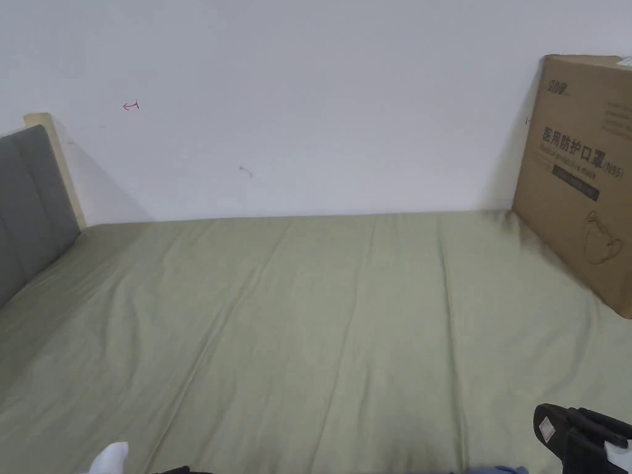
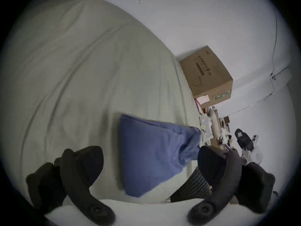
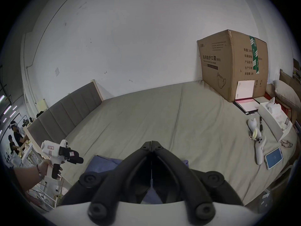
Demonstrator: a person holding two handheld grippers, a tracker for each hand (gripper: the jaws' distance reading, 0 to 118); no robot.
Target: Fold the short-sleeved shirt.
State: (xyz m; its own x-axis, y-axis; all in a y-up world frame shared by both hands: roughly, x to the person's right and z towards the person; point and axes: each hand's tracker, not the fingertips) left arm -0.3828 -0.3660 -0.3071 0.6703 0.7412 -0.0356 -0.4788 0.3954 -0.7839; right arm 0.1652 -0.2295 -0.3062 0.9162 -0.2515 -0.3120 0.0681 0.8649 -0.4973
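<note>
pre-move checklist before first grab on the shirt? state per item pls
1. Left tongs open: ok, jaws wide apart.
2. Right tongs open: not ok, jaws shut tip to tip, nothing between them.
3. Blue shirt on the bed sheet: ok, near the front edge.
4. Shirt spread flat: not ok, it lies bunched.
5. Sleeves and collar located: cannot tell.
6. Room on the bed to fold: ok, the cardboard box and phone sit off to the side.
</note>
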